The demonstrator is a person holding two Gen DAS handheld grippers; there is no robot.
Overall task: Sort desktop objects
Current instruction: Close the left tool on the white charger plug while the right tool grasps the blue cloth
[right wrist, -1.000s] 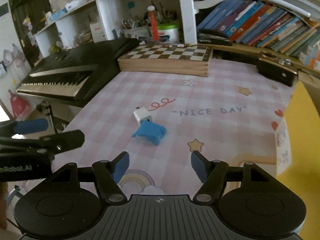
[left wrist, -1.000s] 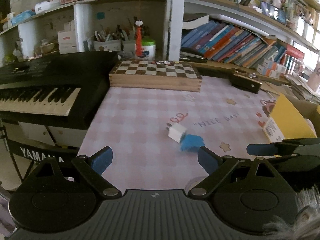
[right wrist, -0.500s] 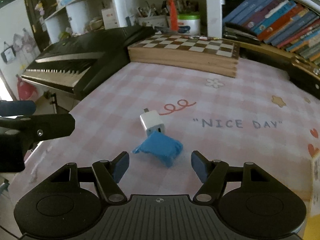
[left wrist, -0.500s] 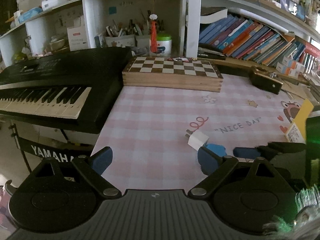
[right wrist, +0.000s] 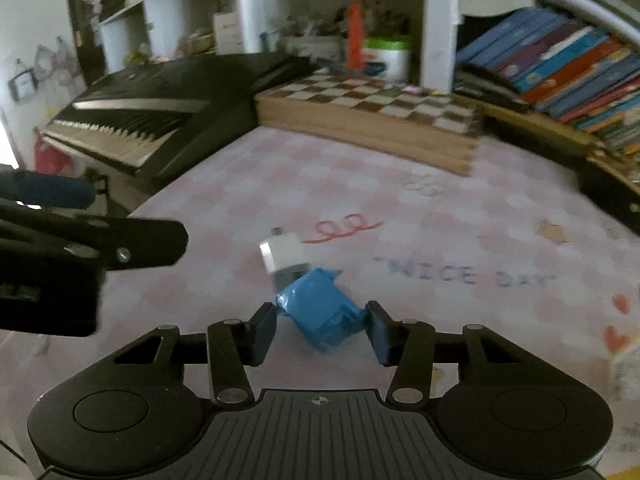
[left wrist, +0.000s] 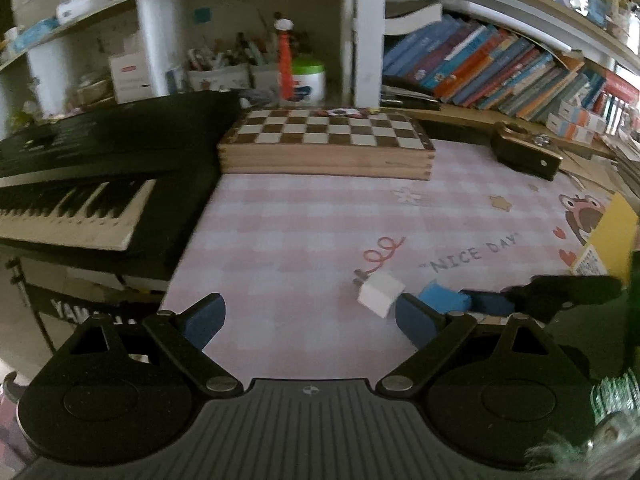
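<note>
A crumpled blue packet (right wrist: pixel 320 312) lies on the pink checked mat (right wrist: pixel 460 220), touching a white charger plug (right wrist: pixel 284 258) just beyond it. My right gripper (right wrist: pixel 320 332) is low over the mat, its jaws closing with the packet between them; both pads touch its sides. The left wrist view shows the plug (left wrist: pixel 380 298), the packet (left wrist: pixel 444 300) and a right-gripper finger (left wrist: pixel 560 292) at right. My left gripper (left wrist: pixel 310 316) stands open and holds nothing, to the left of the plug, and it shows at the left edge of the right wrist view (right wrist: pixel 100 216).
A wooden chessboard box (left wrist: pixel 326 142) lies at the back of the mat, a black keyboard (left wrist: pixel 80 184) along its left side. A yellow box (left wrist: pixel 612 236) stands at the right edge, a dark case (left wrist: pixel 524 154) behind it, and shelves of books (left wrist: pixel 500 68) beyond.
My right gripper dropped toward the mat and its jaws narrowed from wide apart onto the blue packet. The left gripper drifted sideways, staying open; plug and packet now sit further right in its view.
</note>
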